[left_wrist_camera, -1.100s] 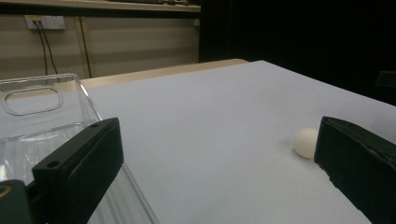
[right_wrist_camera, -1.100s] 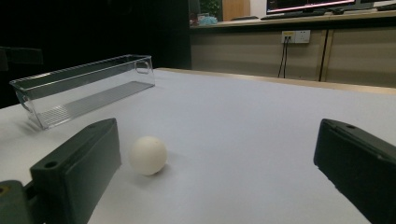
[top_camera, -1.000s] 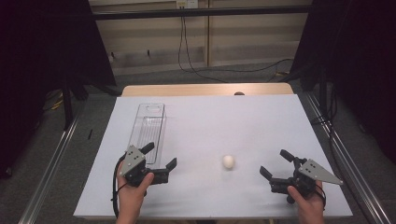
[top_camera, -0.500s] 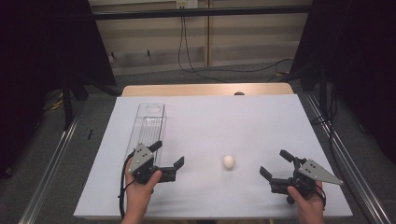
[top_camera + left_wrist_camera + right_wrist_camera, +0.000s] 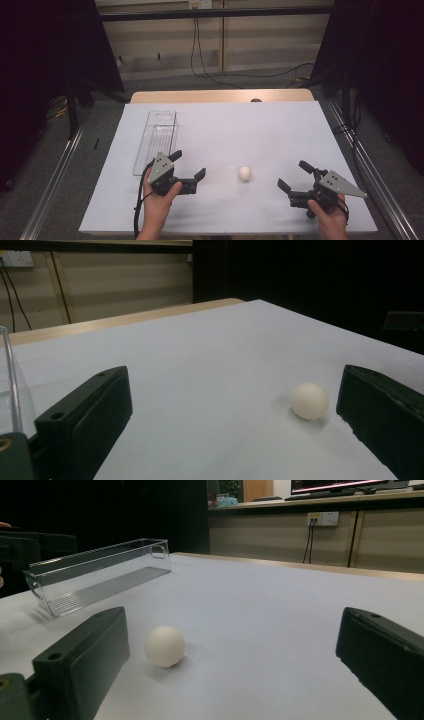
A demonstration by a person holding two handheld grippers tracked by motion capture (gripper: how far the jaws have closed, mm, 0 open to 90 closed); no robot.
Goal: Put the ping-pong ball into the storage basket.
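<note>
White ball (image 5: 244, 173) btwn both spread claws, L (image 5: 188, 166) & R (image 5: 295, 175); clear tray (image 5: 95, 572) beyond.

A white-topped table (image 5: 250, 125) carries a clear plastic tray (image 5: 156, 140) and a white ball (image 5: 244, 173).

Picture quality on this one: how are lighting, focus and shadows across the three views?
High view: white table evenly lit, surroundings dark, overall soft. Left gripper view: ball fairly sharp with a faint shadow, near claw jaws blurred. Right gripper view: clear tray shows slight sheen on its edges, background bright, ball casts a soft shadow.
</note>
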